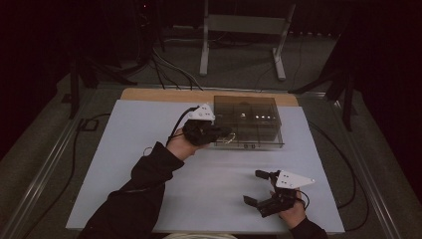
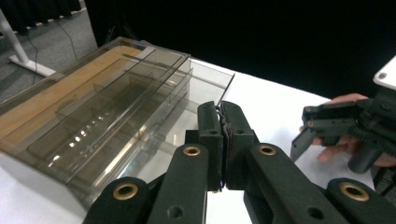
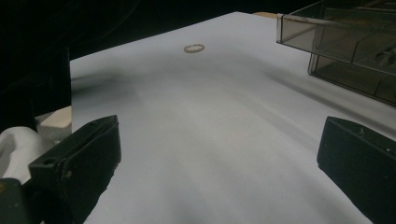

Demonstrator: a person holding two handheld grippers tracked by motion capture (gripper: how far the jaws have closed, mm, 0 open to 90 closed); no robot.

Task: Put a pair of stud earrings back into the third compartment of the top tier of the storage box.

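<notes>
The left tongs [image 1: 225, 133] are pressed together at the clear compartment box's [image 1: 249, 119] near-left corner — possibly on a thin ring, though this cannot be told. The right tongs [image 1: 258, 187] are held apart near the tabletop's [image 1: 149, 149] front edge — well apart from the box, its long axis parallel to the far edge.

Dim, dark-edged pictures; the white table [image 1: 149, 164] is softly lit, shadows are faint, foreground slightly blurred.

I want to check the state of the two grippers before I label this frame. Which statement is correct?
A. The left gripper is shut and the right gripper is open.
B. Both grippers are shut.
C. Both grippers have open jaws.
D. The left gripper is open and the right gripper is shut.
A: the left gripper has its jaws pressed together beside the clear compartment box, while the right gripper has its jaws wide apart over the white table.
</notes>
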